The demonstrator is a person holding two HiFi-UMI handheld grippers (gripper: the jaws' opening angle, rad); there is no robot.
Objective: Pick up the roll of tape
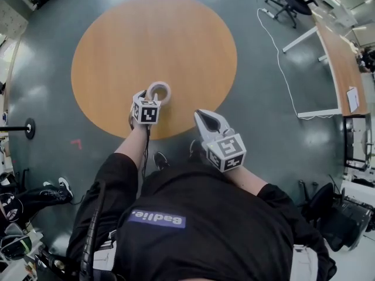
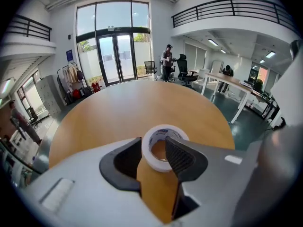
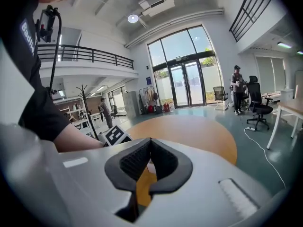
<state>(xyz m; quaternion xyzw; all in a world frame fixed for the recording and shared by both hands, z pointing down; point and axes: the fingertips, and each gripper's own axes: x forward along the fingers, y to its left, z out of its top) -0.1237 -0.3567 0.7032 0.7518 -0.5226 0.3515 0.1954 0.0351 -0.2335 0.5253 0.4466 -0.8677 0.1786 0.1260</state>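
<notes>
A white roll of tape lies flat on the round wooden table, near its front edge. My left gripper is tilted down right at the roll, and its jaws stand open. In the left gripper view the roll sits at the tips of the left gripper: the left pad is just outside the roll's wall and the right pad covers its right side. No pad visibly presses on it. My right gripper hovers at the table's front edge, to the right; its jaws are shut with nothing in them.
Grey floor surrounds the table. A long desk and an office chair stand at the far right, with a white cable running across the floor. A black stand base sits at the left. People stand far off near the glass doors.
</notes>
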